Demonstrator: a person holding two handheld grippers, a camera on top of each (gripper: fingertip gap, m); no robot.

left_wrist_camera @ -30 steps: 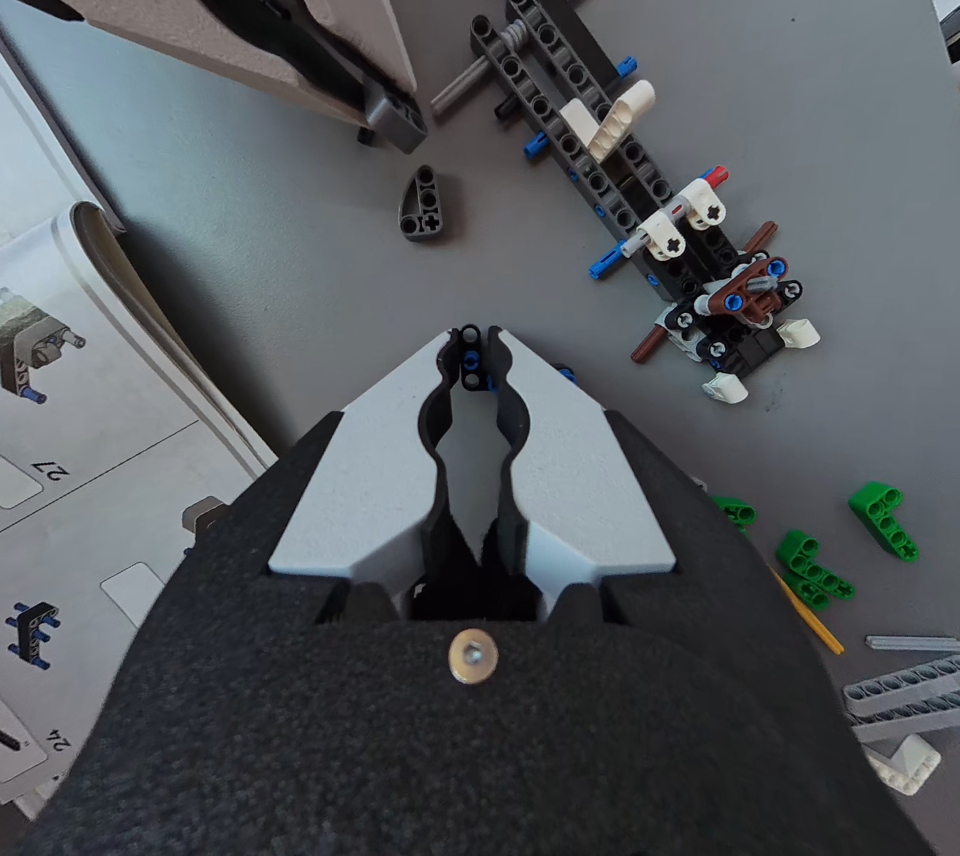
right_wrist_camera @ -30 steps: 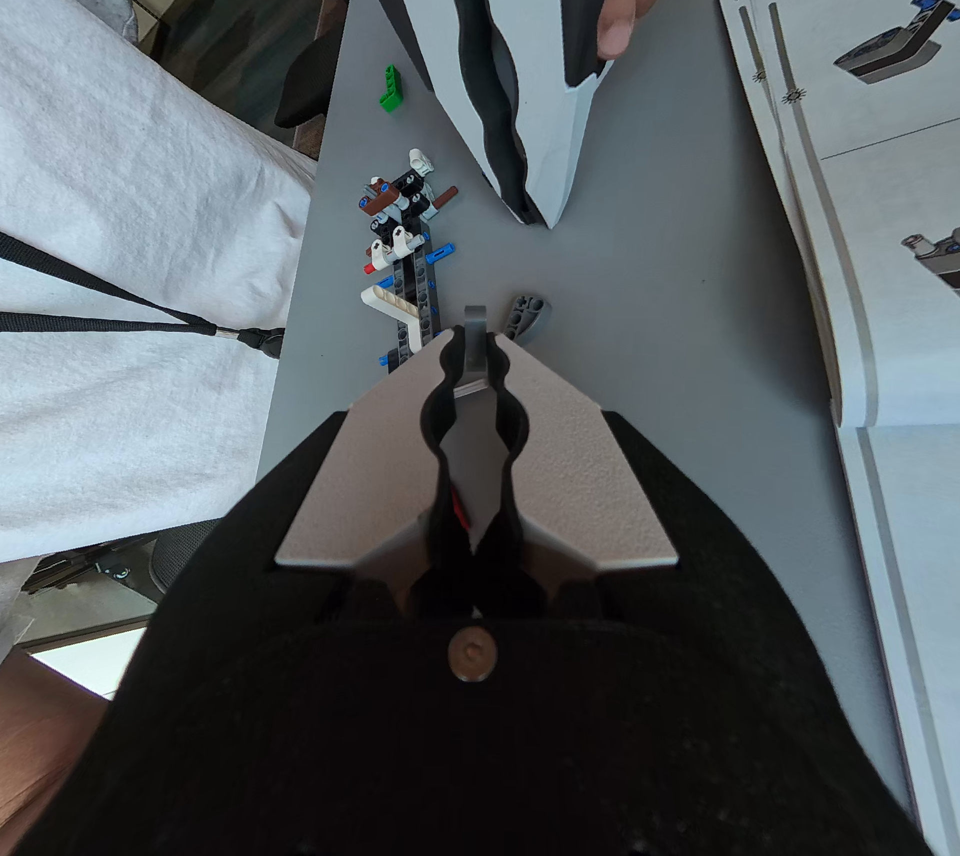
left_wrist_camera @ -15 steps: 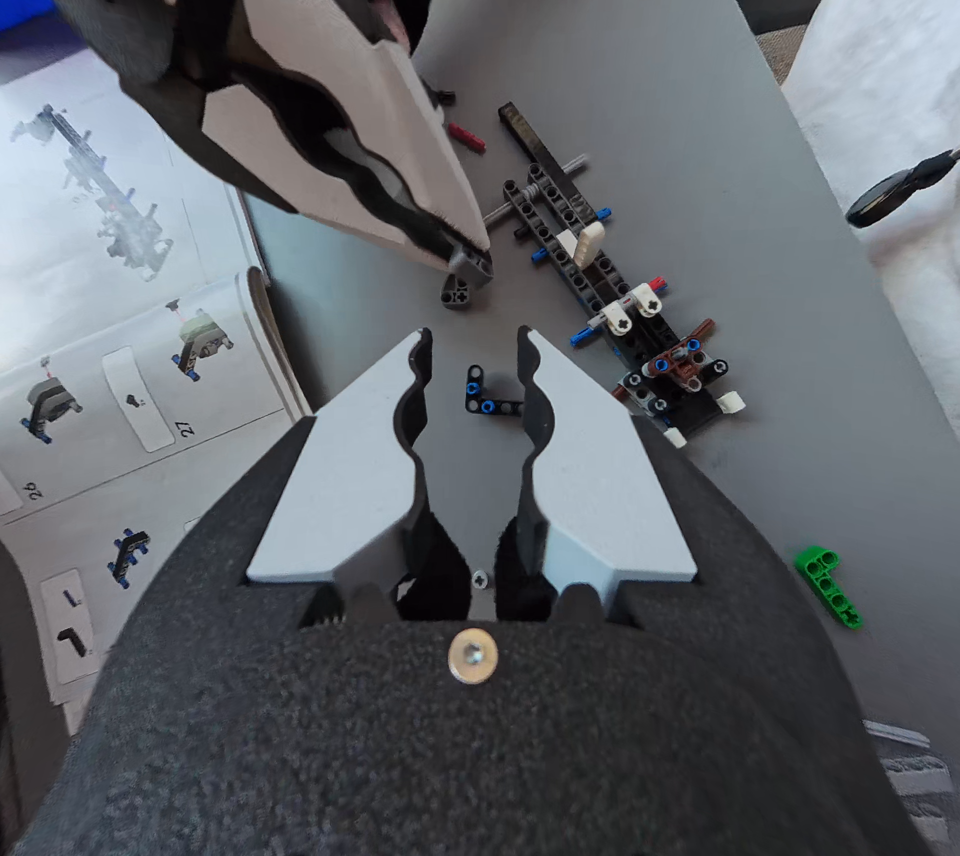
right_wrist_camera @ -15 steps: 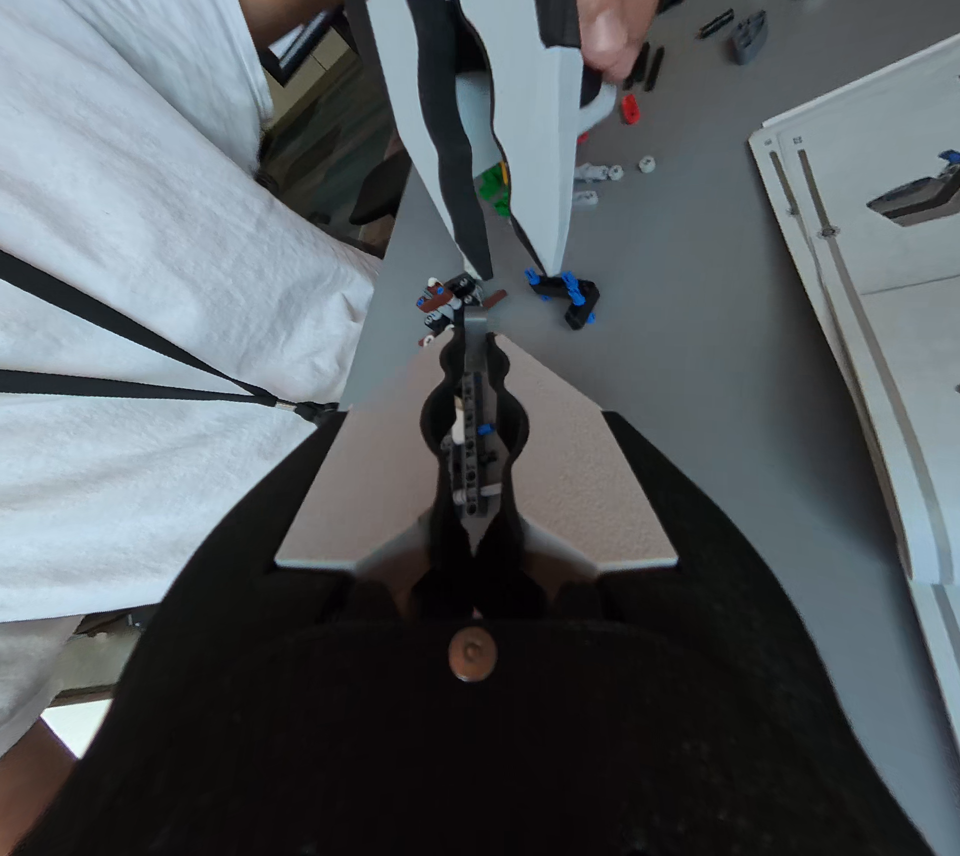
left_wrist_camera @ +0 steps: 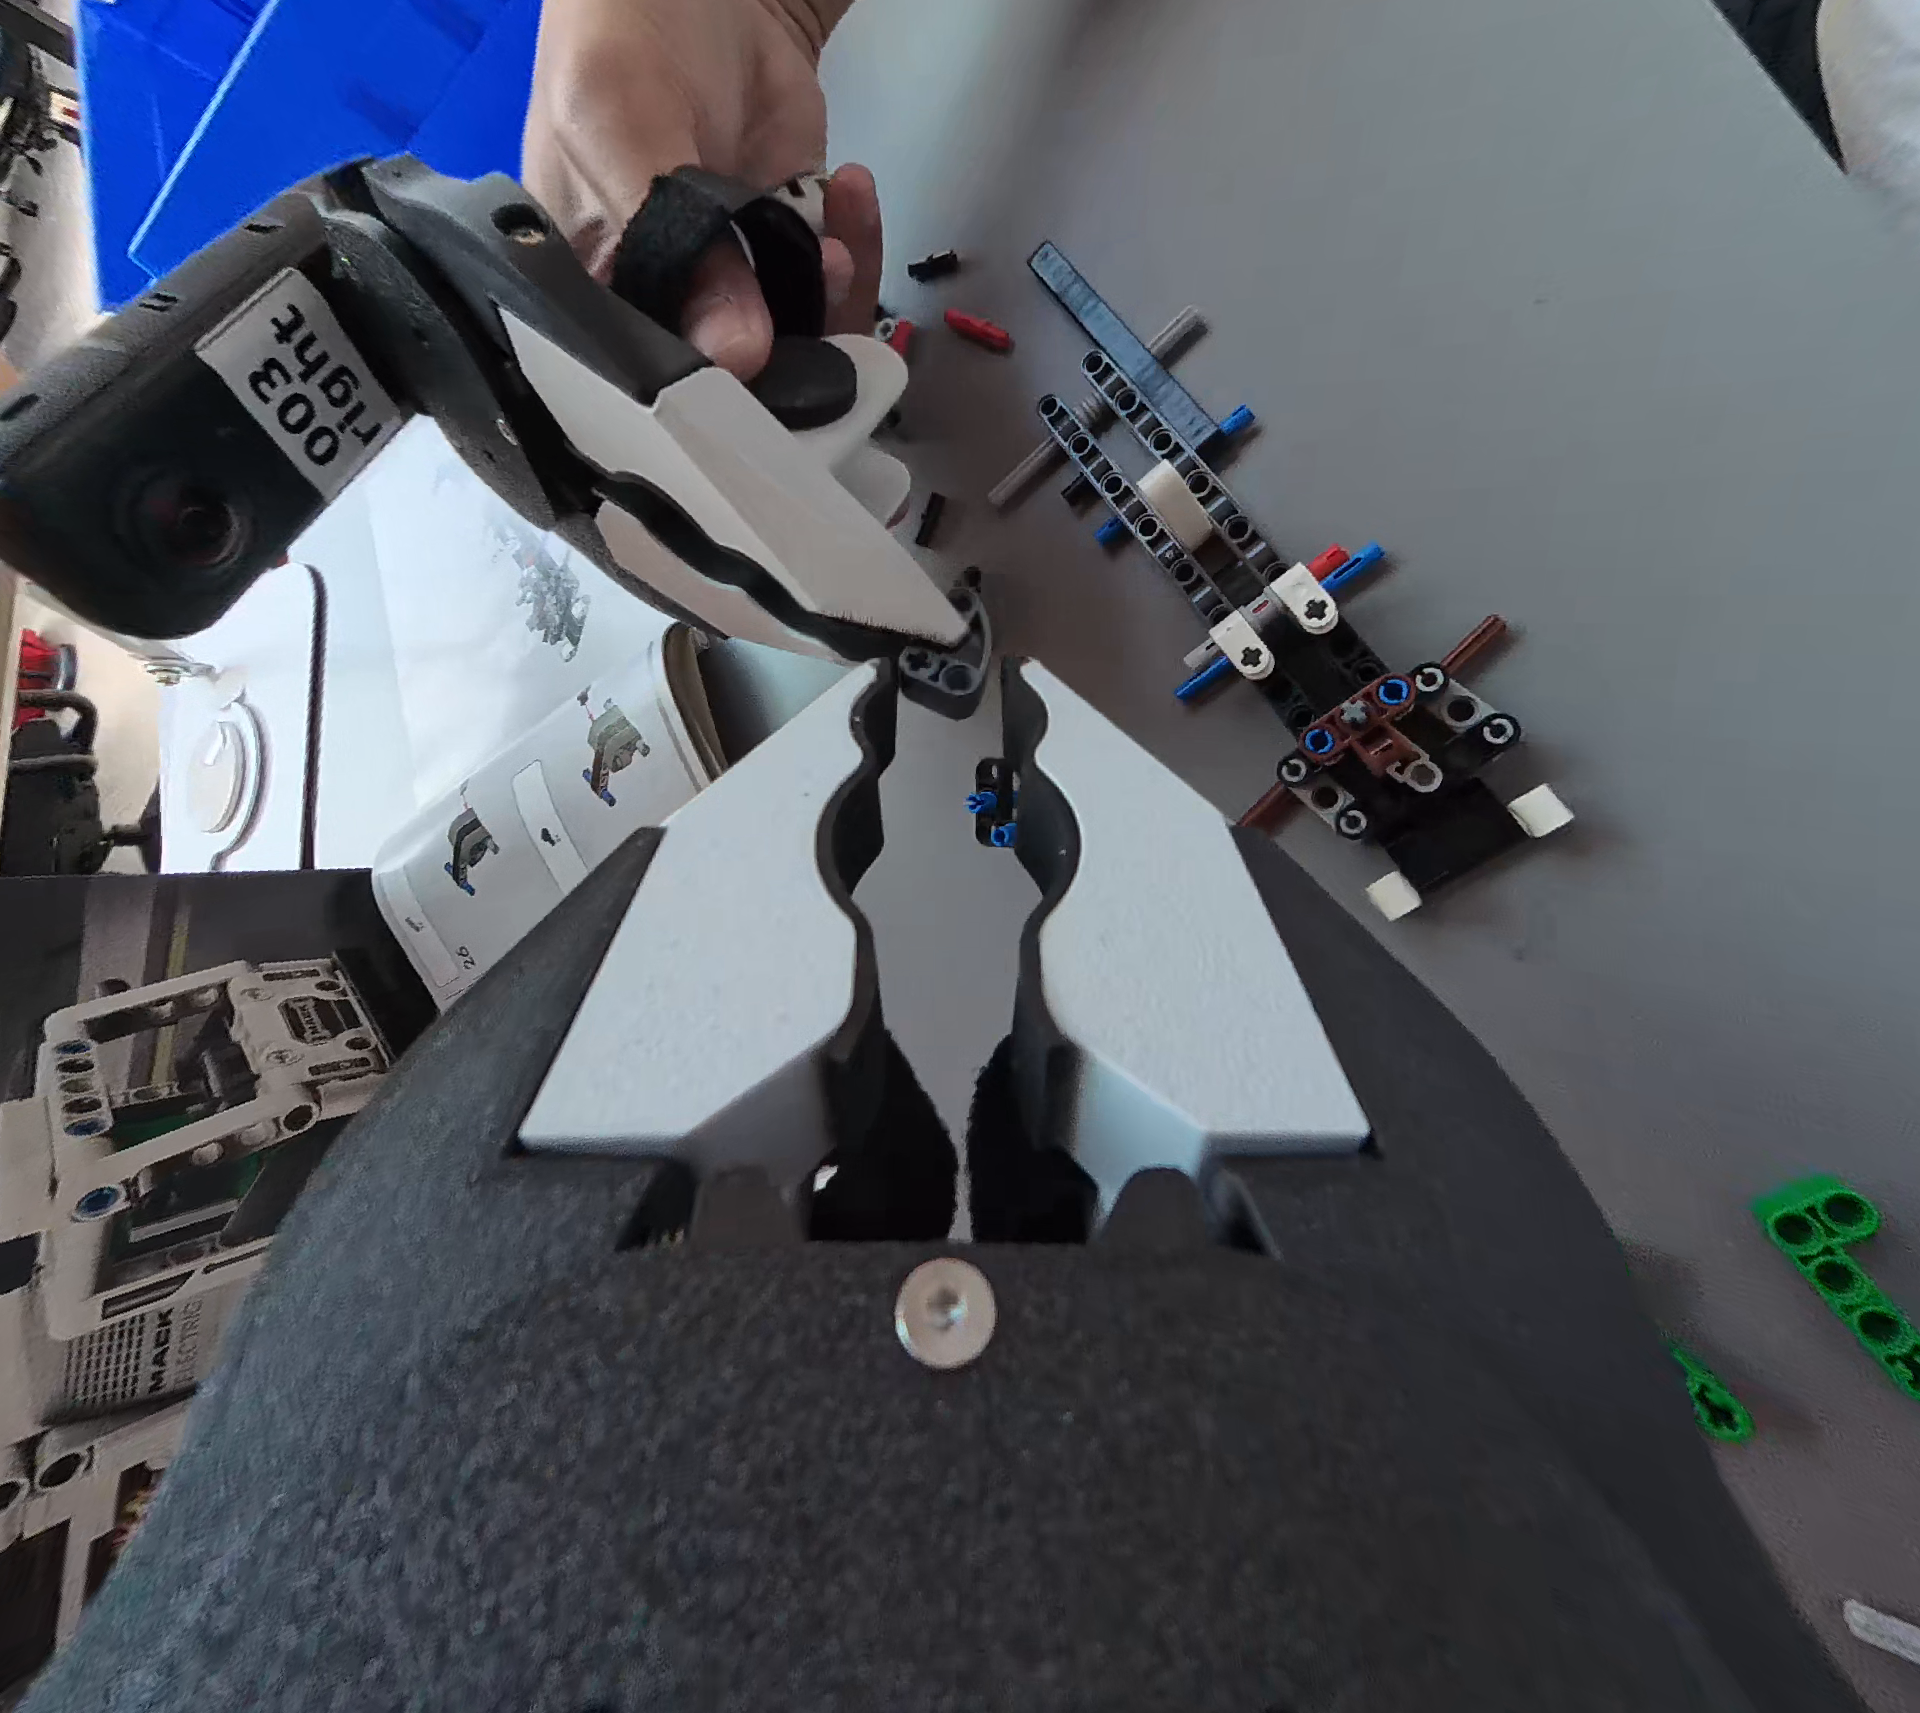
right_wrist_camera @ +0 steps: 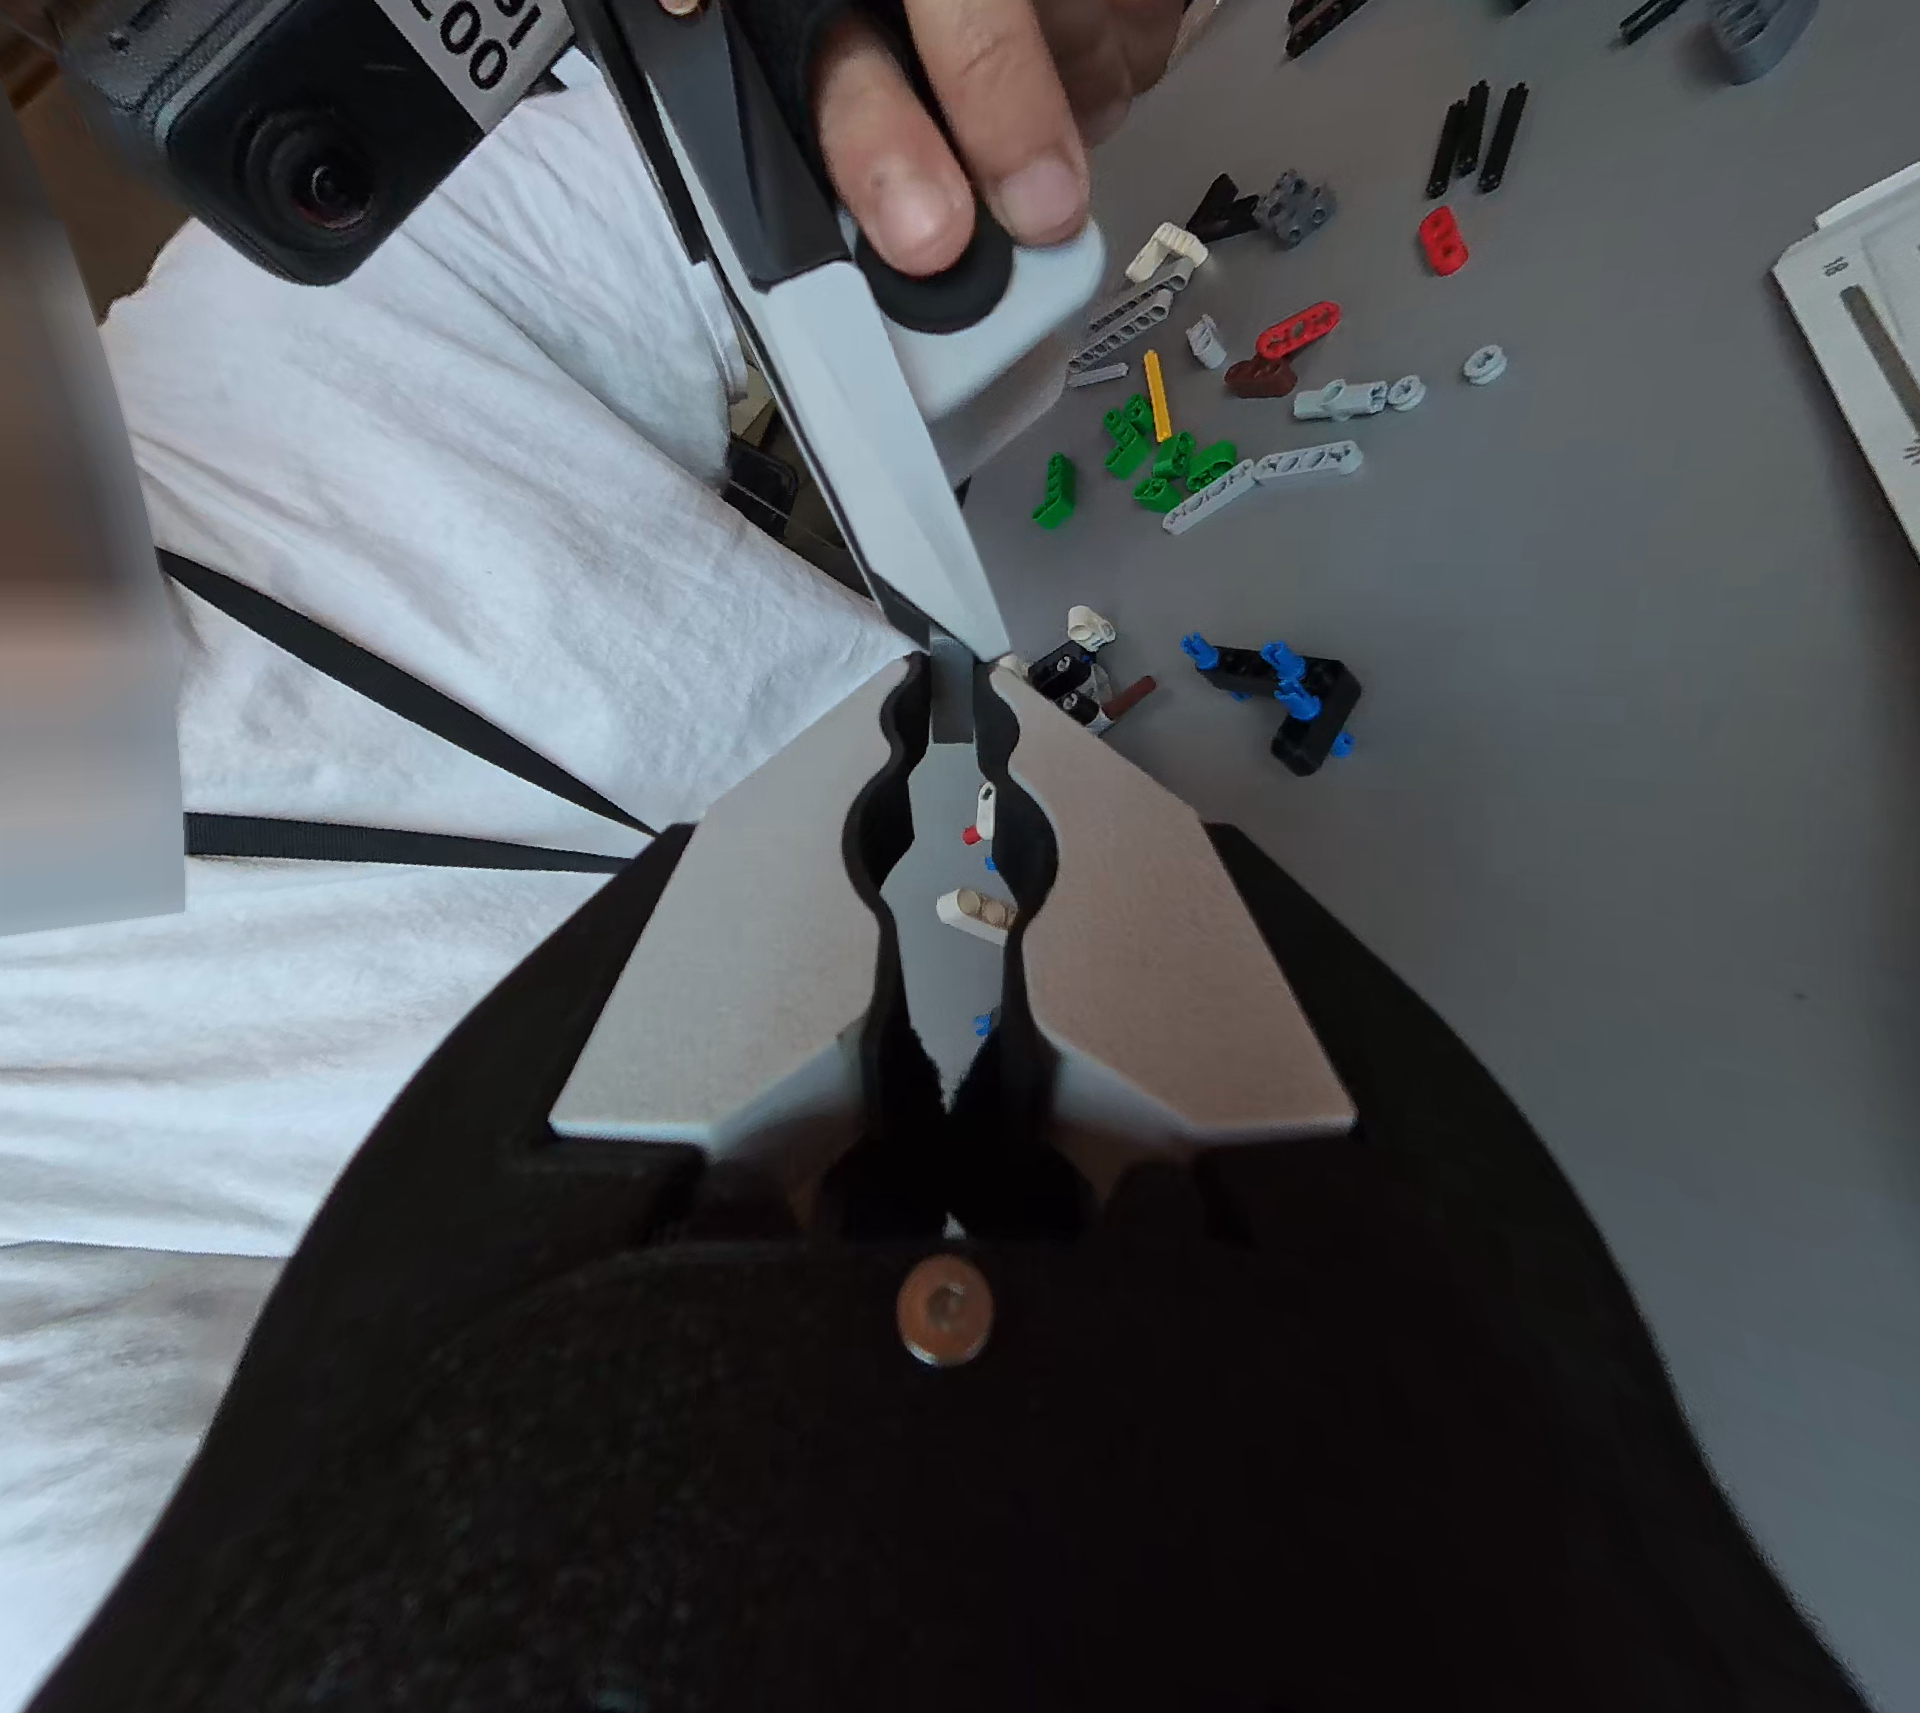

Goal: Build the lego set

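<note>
Grey curved piece (left_wrist_camera: pixel 951 676) | right fingers (left_wrist_camera: pixel 894 603) pinch it | far end hidden

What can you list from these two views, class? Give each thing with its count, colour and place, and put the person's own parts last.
Table: one, grey, under everything.
Long beam assembly: one, dark grey and black with white, blue and brown bits, right of the left tool.
Black L-piece with blue pins: one, lying on the table beyond the right tool.
Green pieces: several, clustered with light grey beams further off.
Red pieces: a few, scattered.
Instruction booklet: one, white, open at the table's left.
Blue bin: one, behind.
Grey curved piece: one, pinched in the right tool, its tip between the left tool's fingers.
Left tool: open.
Right tool: shut on the grey piece.
Hands: two, gripping the tools.
</note>
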